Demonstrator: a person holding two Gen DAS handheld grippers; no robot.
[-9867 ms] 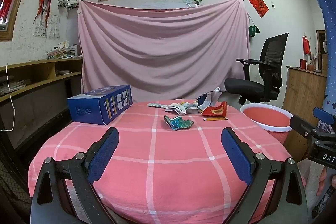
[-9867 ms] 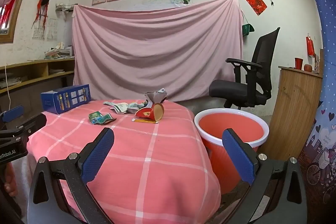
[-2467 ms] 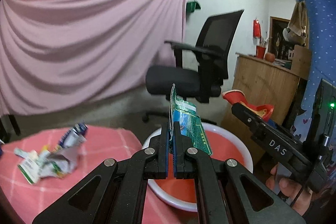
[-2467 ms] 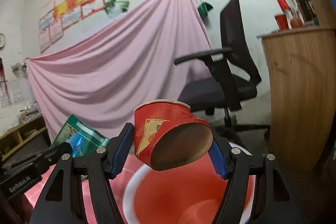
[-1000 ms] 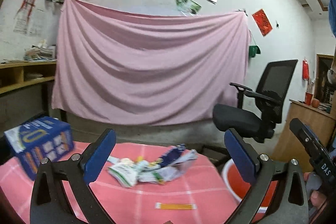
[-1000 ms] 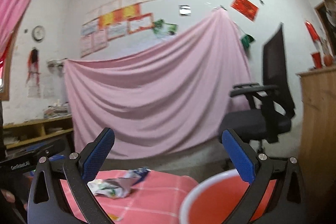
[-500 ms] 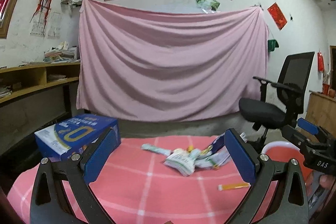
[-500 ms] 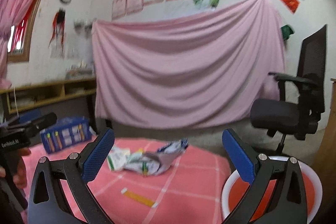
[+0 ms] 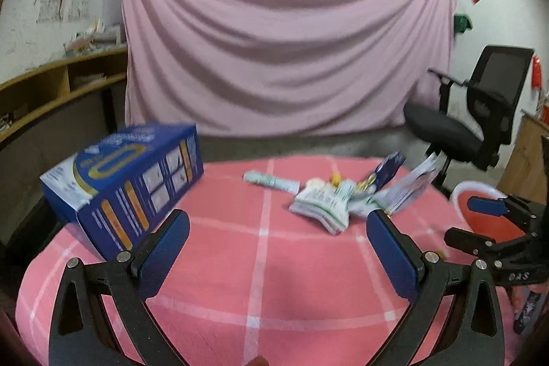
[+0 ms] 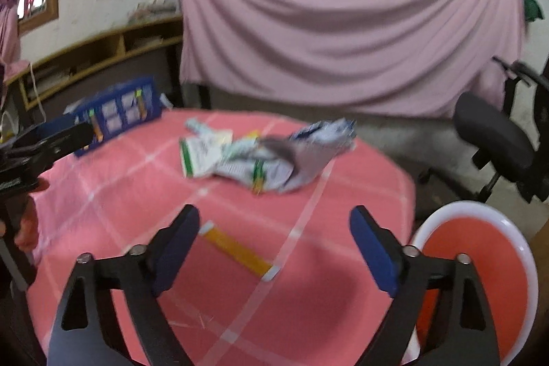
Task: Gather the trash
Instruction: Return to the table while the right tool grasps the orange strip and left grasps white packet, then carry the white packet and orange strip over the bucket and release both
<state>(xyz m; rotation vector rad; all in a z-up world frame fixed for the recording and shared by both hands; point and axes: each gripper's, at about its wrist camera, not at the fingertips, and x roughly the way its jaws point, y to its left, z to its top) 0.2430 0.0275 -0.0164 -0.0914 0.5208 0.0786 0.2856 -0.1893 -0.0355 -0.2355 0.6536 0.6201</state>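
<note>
both emptied grippers drop back over the table [image 9: 260, 263], the right gripper [image 10: 274, 228] closing above the orange strip [image 10: 236, 247].

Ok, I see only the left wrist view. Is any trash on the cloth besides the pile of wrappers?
Observer: Yes. A flat yellow strip lies alone on the cloth, nearer than the pile of wrappers and apart from it.
Operator: Is the right gripper on it?
Observer: No. The strip shows between its fingers, untouched; the jaws are closing.
Operator: And the red bin?
Observer: It stands low, right of the cloth. The part of its inside that shows is bare; a finger hides the rest.
</note>
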